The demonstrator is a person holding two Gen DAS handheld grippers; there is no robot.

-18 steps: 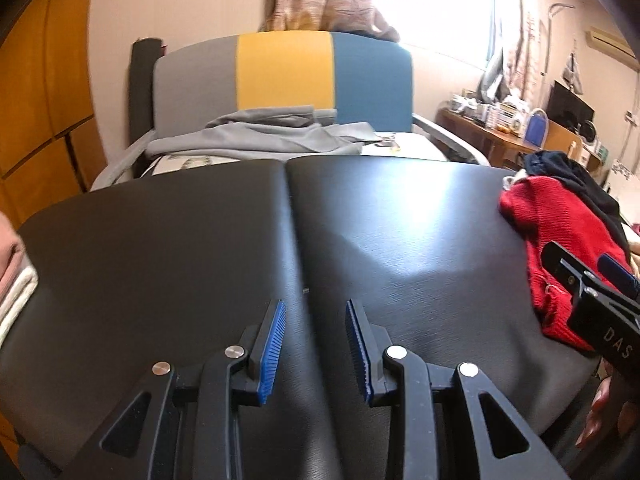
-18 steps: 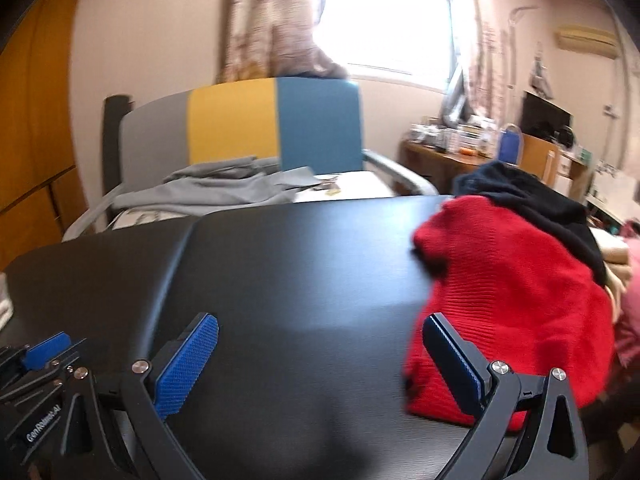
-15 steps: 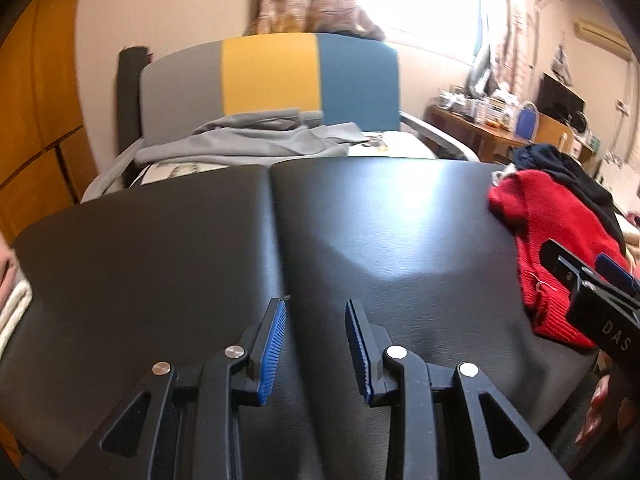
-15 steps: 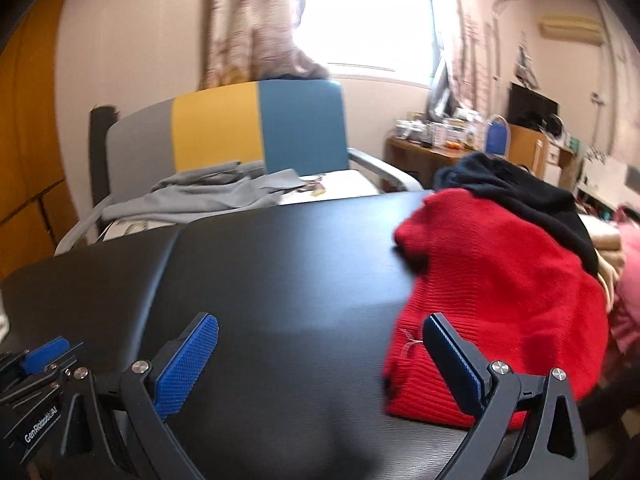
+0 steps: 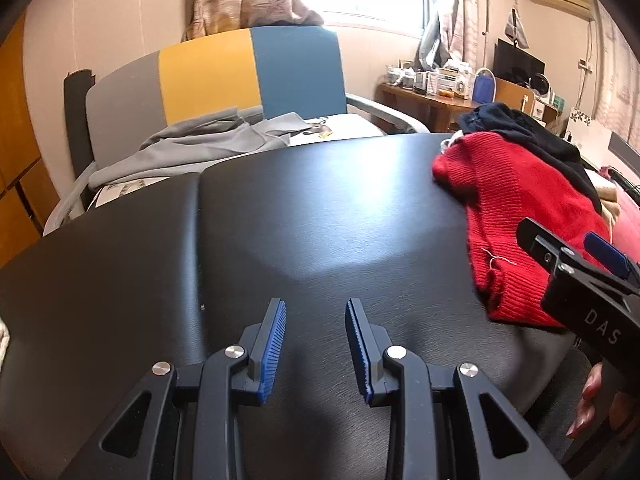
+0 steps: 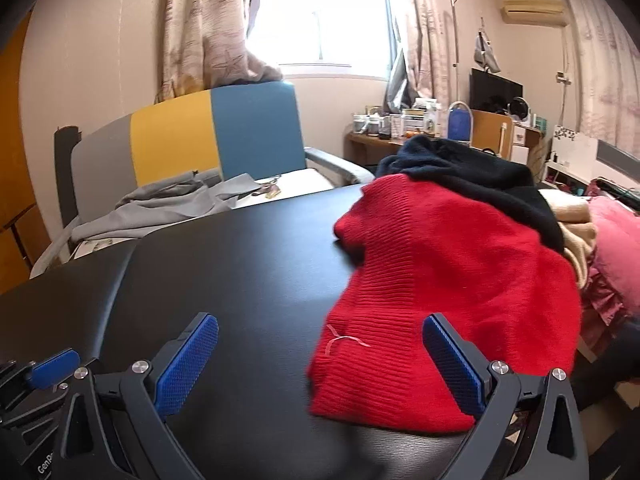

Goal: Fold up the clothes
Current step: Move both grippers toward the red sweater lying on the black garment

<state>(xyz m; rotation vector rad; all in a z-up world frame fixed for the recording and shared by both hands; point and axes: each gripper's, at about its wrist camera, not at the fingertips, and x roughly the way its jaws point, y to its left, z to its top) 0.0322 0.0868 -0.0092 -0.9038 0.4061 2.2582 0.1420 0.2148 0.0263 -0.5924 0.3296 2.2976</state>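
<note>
Red knit makes up the sweater (image 6: pixel 452 304) that lies crumpled on the right part of the black padded table (image 5: pixel 304 216), its near hem reaching close to the table's front edge. A loose pale thread shows on its lower left corner. A black garment (image 6: pixel 472 176) is draped over the far side of the sweater, and beige and pink clothes (image 6: pixel 600 232) are heaped just beyond them at the right.

The right gripper (image 6: pixel 320 354) hovers low over the table with its blue pads spread as wide as they go. The hem of the sweater sits between them, nearer the right pad, but neither pad presses on it. In the left wrist view this gripper (image 5: pixel 576 256) shows at the right edge, just in front of the sweater, with part of a hand (image 5: pixel 592 400) below it.

The left gripper (image 5: pixel 316 332) points down at the bare middle of the table, well apart from the sweater. Its pads stand partly apart with nothing between them.

Beyond the table stands a chair (image 5: pixel 248 72) with a grey, yellow and blue back, and a grey garment (image 5: pixel 200 144) lies spread over its seat. Farther right, a cluttered wooden desk (image 5: pixel 432 100) stands under the bright window.
</note>
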